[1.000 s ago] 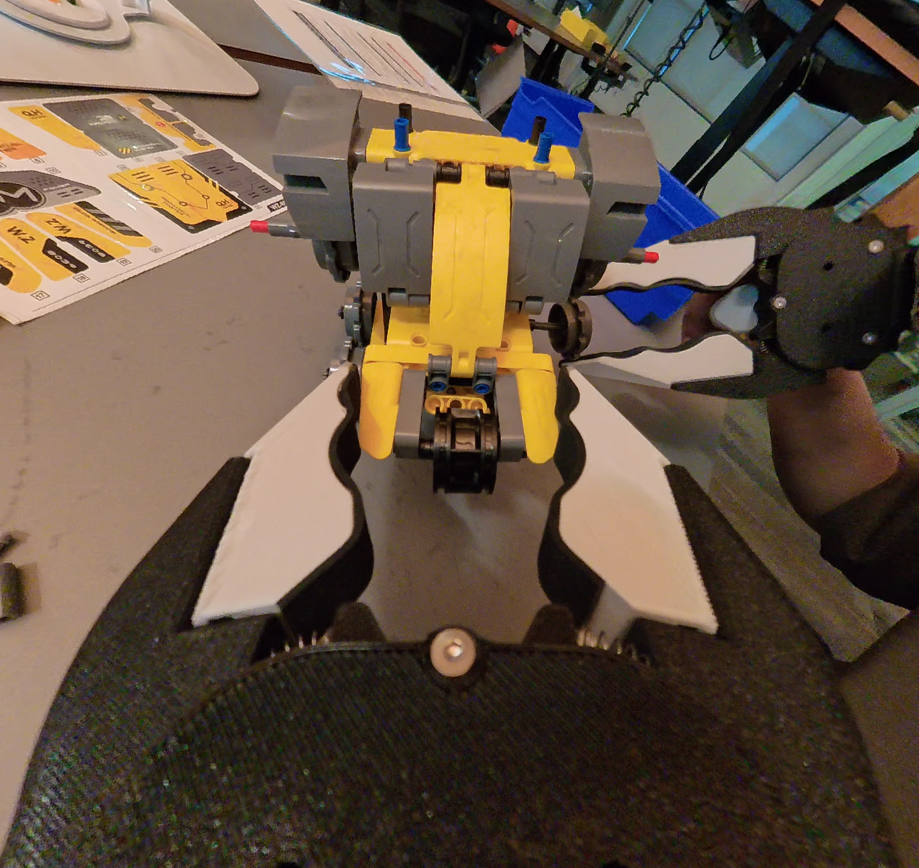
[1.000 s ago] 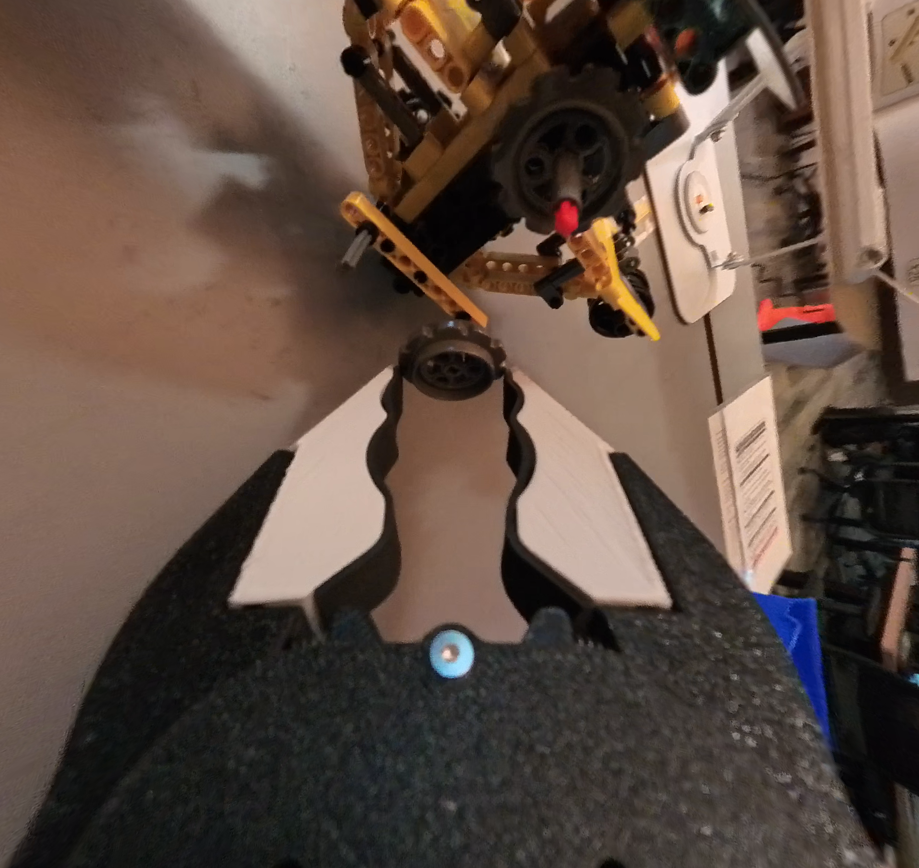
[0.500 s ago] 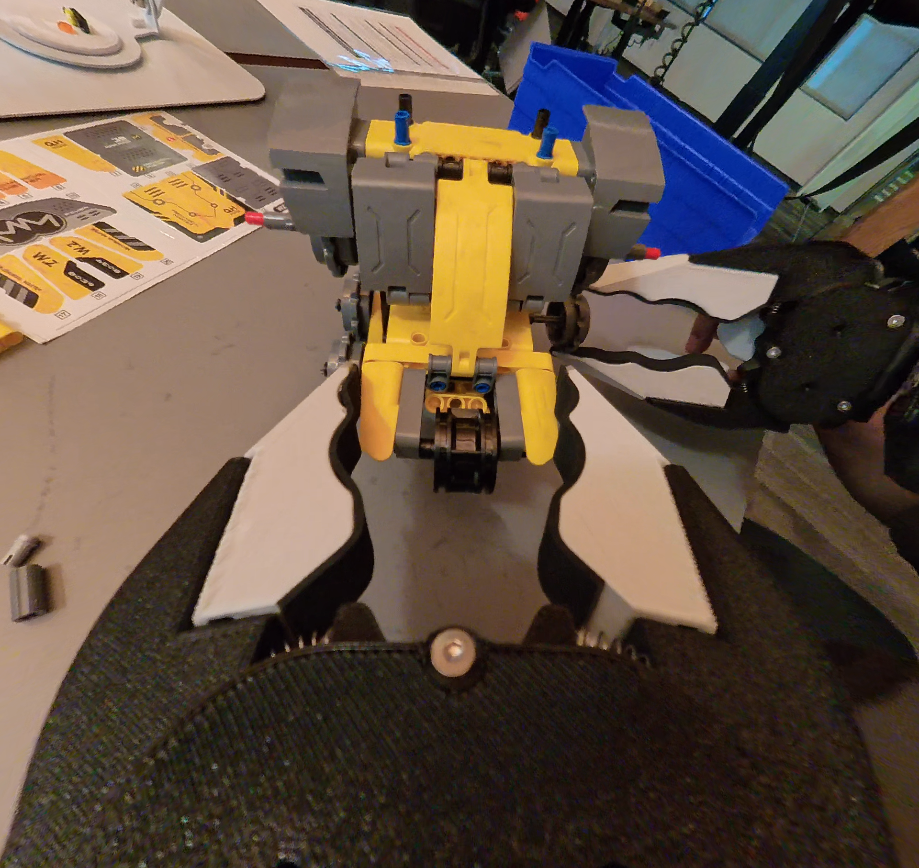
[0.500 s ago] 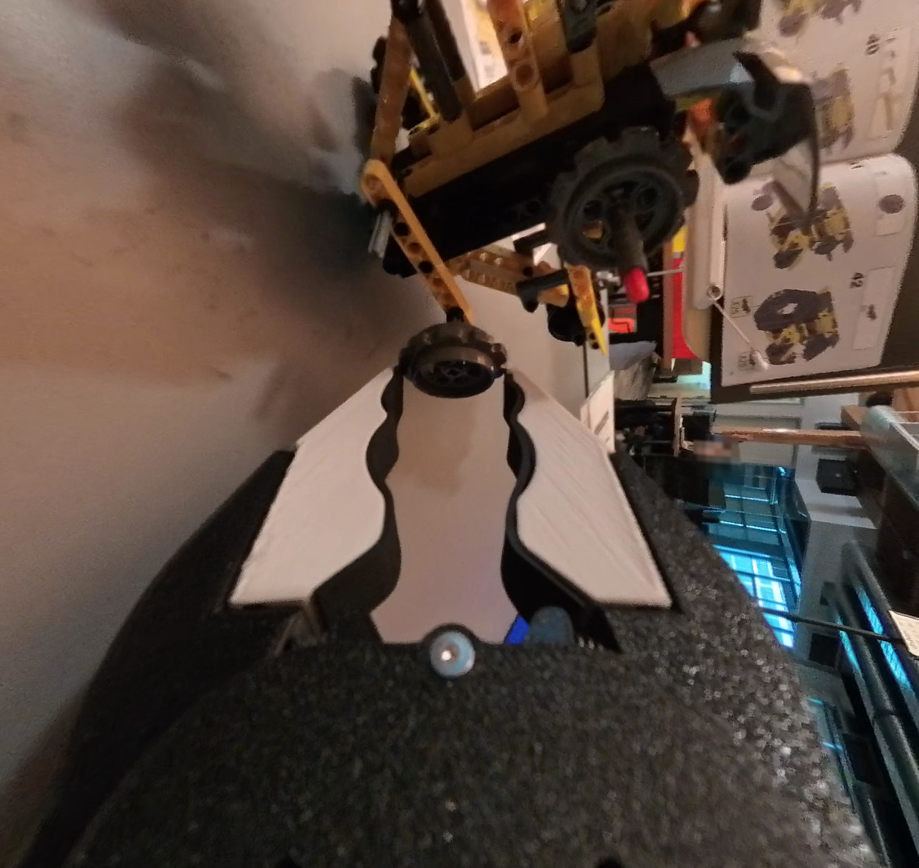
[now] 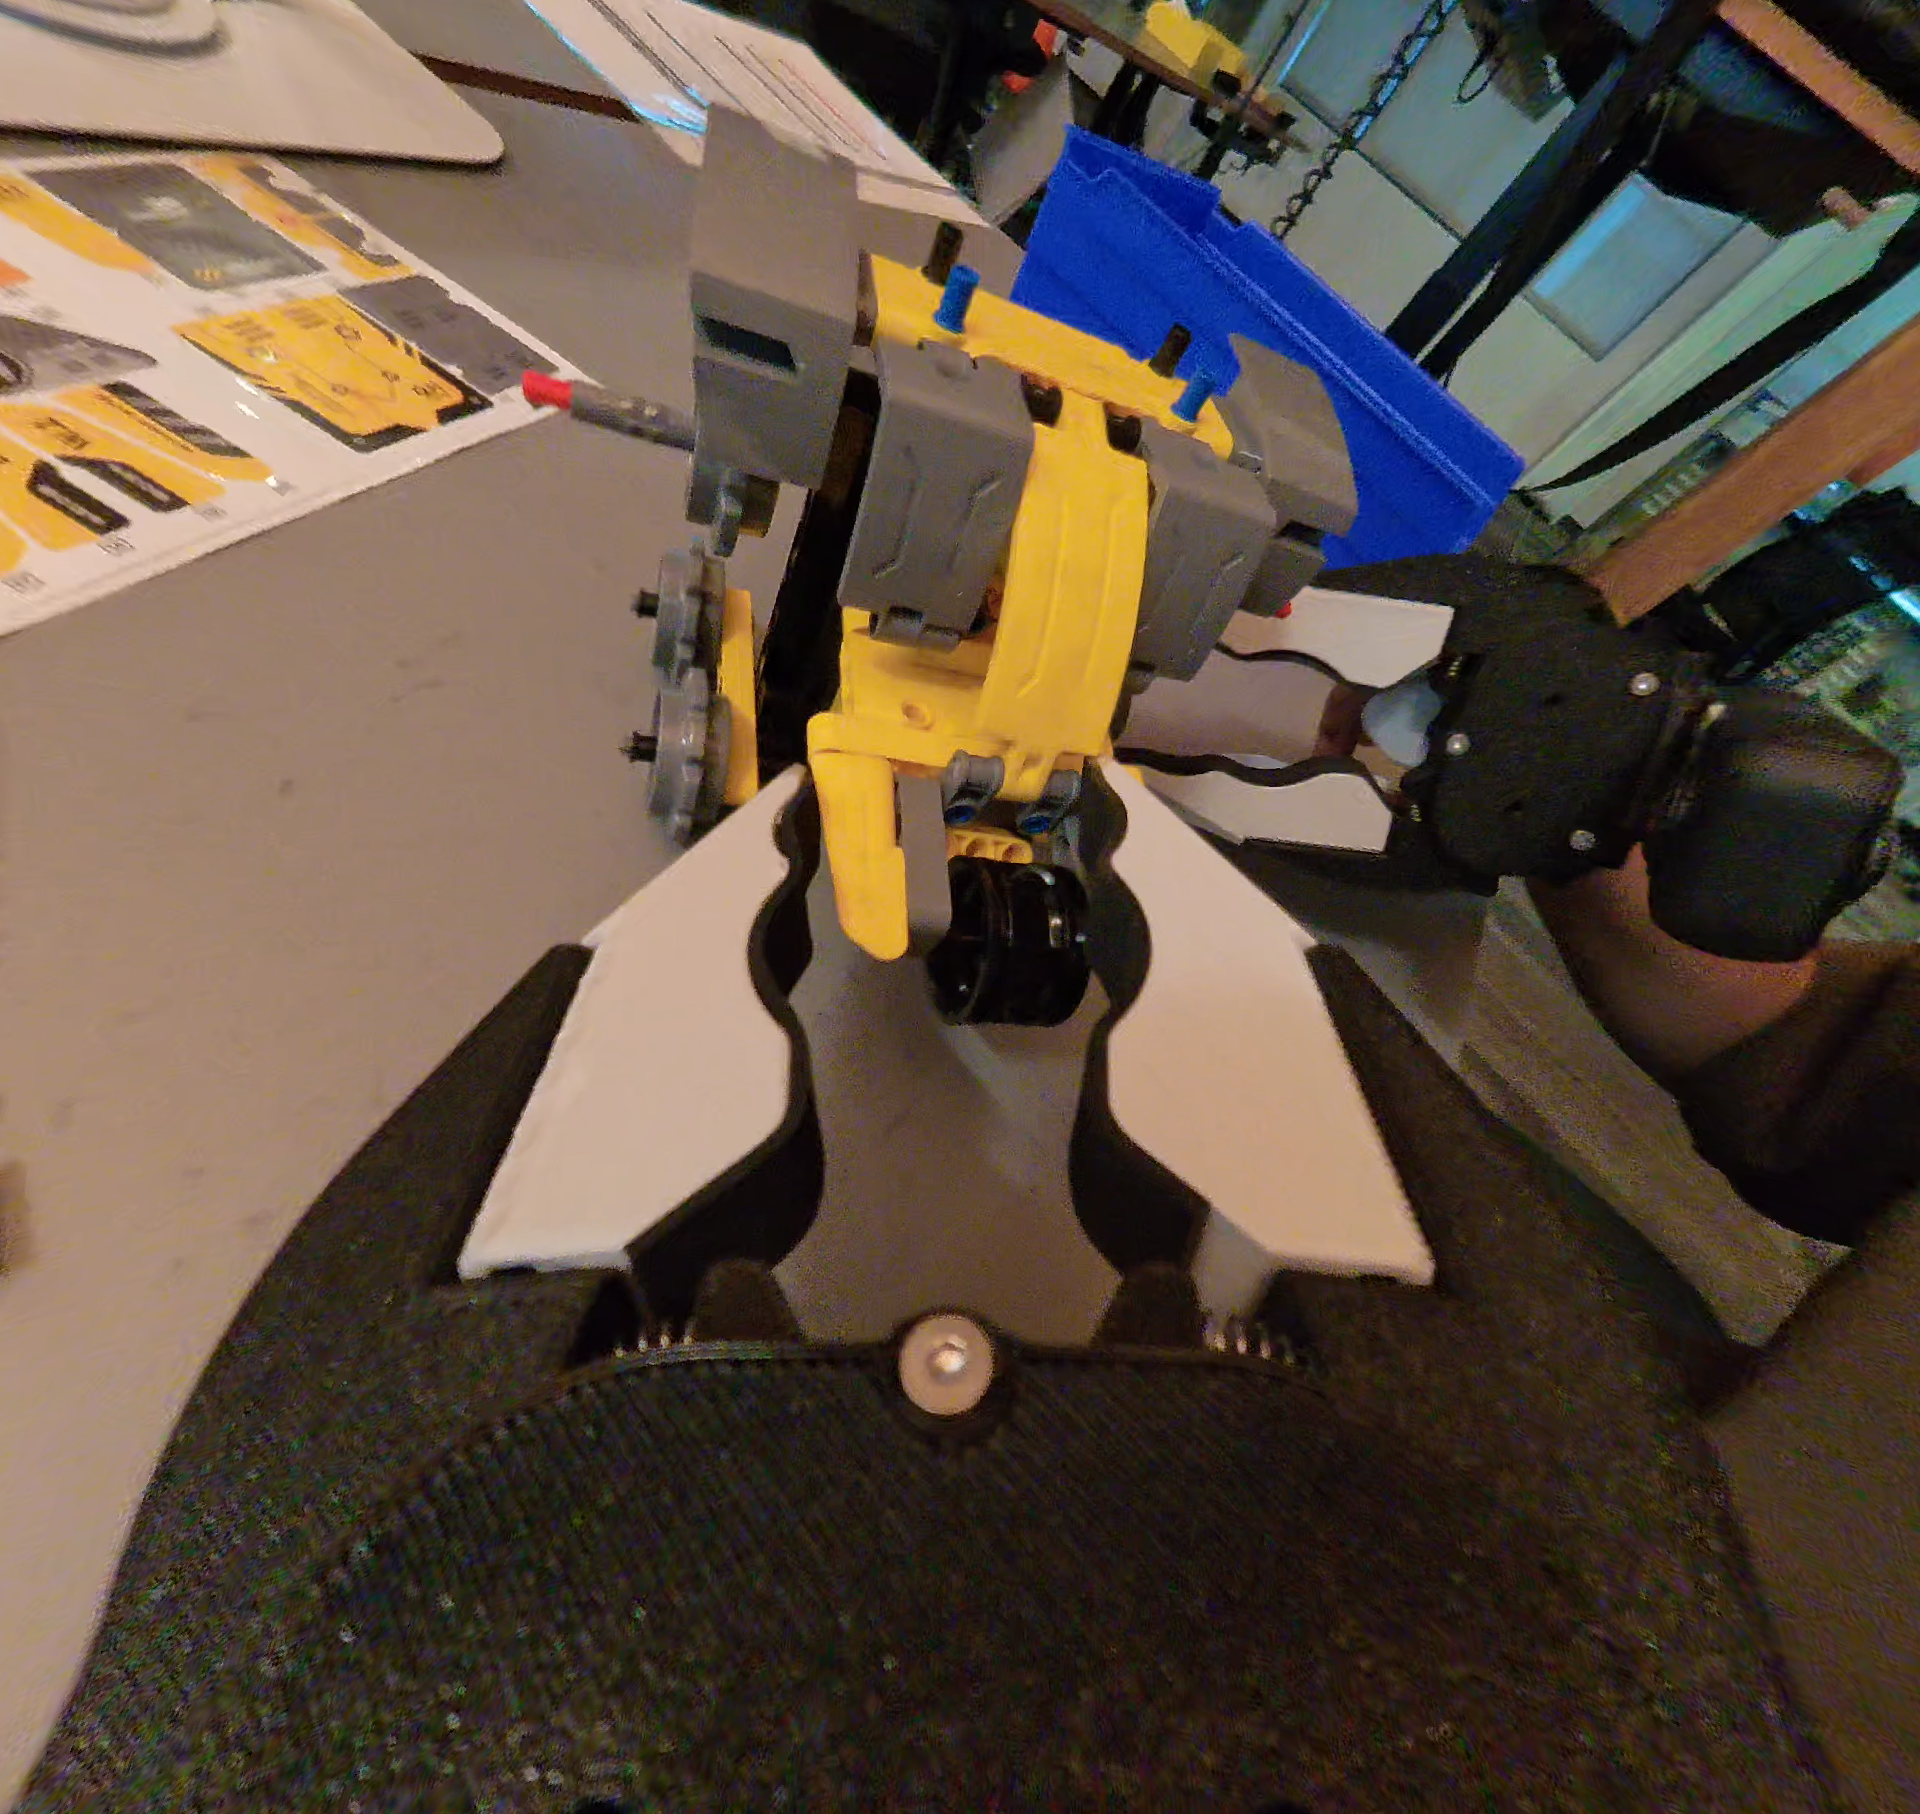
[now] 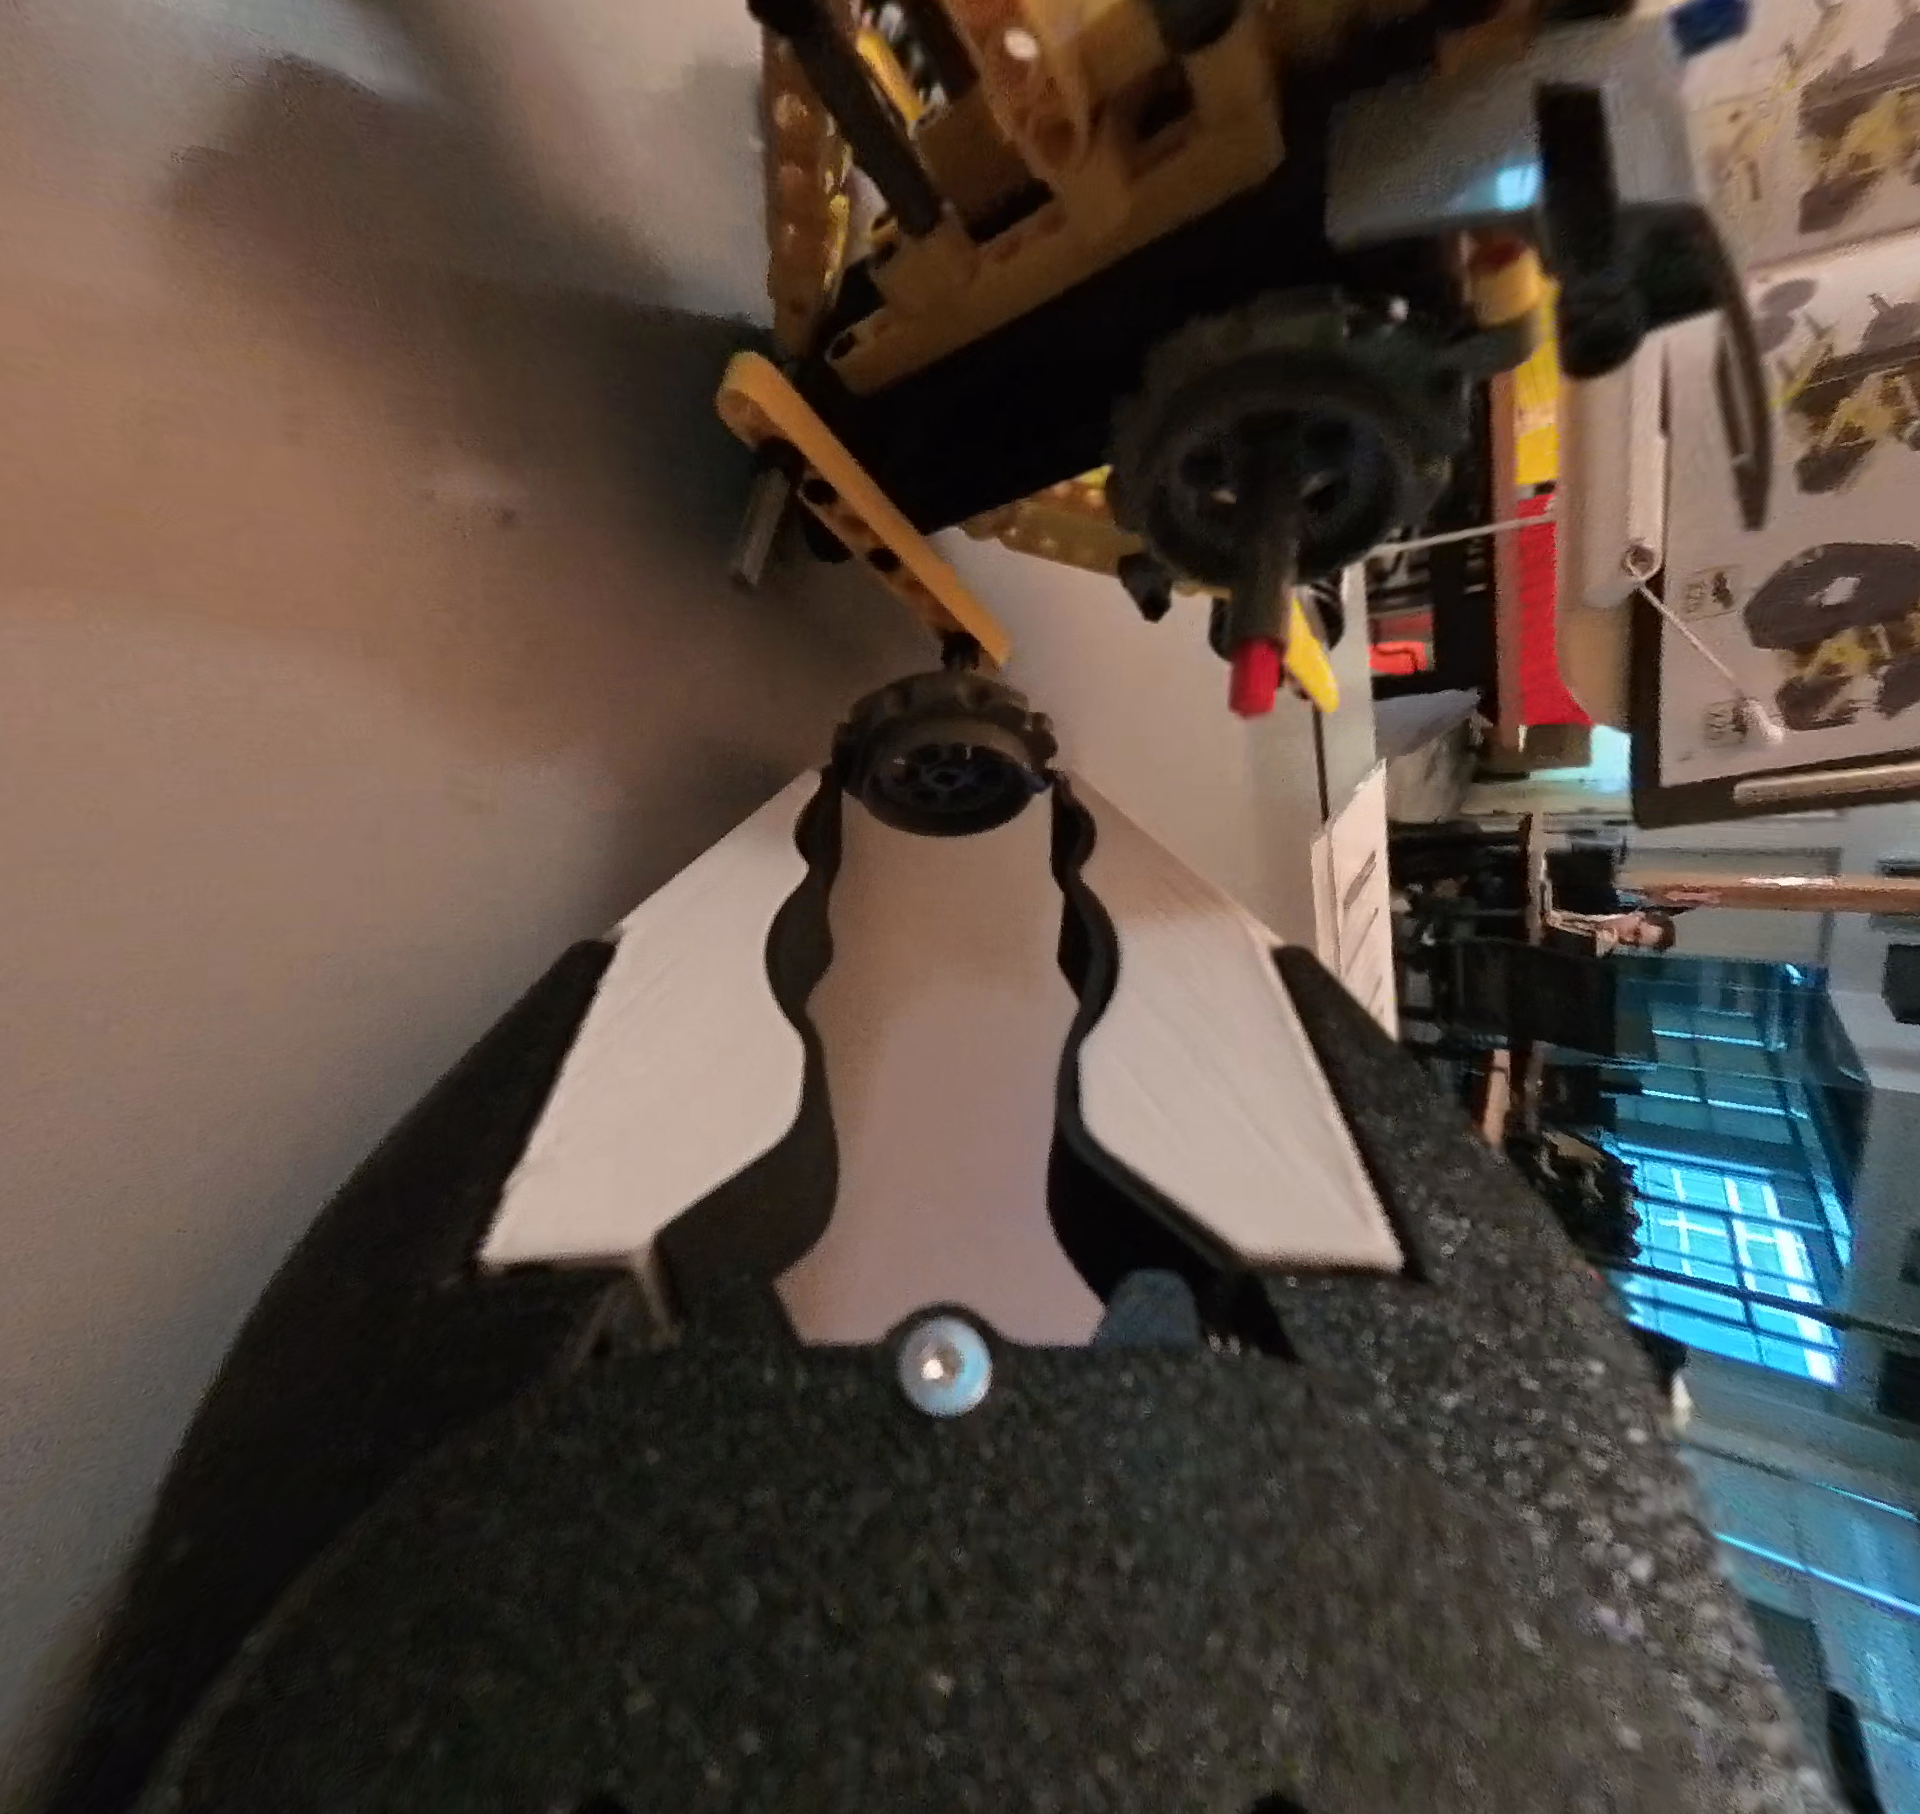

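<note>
My left gripper is shut on the lower end of a yellow and grey brick-built vehicle model and holds it upright, tilted, above the grey table. A black wheel hangs under the model between my fingers. My right gripper is shut on a small dark toothed wheel. That wheel sits right at the tip of a yellow beam on the model. A larger dark wheel with a red-tipped axle is close by. The right gripper reaches in at the model's right side, its tips hidden.
A sticker sheet lies on the table at the left, with a white pad and a paper sheet behind it. A blue bin stands behind the model. An open instruction booklet stands beyond it. A person's arm is at the right. Across from one pair of fingers to the other is roughly 12 cm.
The model has turned and tilted in my left gripper, showing its left side. My right gripper has moved closer to the model, still holding the small wheel.
</note>
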`<state>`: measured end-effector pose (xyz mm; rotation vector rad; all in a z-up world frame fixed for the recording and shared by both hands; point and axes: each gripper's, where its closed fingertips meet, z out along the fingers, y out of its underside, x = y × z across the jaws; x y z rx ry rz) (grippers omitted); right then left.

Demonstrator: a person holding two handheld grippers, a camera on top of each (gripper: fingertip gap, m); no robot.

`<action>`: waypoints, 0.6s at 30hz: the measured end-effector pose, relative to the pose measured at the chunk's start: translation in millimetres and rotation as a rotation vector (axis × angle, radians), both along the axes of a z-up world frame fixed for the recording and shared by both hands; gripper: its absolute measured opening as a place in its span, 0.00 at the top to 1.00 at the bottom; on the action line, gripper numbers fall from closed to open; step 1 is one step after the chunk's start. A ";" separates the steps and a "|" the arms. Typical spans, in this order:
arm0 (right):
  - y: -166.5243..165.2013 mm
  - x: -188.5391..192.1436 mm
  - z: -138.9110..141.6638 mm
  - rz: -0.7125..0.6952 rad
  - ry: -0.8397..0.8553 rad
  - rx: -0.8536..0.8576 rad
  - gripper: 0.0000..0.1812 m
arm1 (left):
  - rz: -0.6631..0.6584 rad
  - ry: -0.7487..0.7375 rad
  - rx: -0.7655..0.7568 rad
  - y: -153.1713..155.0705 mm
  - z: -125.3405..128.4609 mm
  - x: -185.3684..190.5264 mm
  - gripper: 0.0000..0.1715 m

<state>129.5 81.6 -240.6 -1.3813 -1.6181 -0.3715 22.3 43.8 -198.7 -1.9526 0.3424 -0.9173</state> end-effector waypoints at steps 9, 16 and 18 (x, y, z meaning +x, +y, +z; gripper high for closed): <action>0.6 0.3 -6.7 0.006 0.035 -0.037 0.78 | 0.000 0.039 0.073 -3.5 14.8 8.5 0.37; 0.3 0.4 -6.5 0.000 0.038 -0.028 0.78 | 0.093 0.421 0.110 9.6 6.0 13.7 0.30; 0.2 0.4 -6.4 -0.001 0.038 -0.025 0.78 | 0.110 0.519 0.096 15.1 -2.5 12.3 0.30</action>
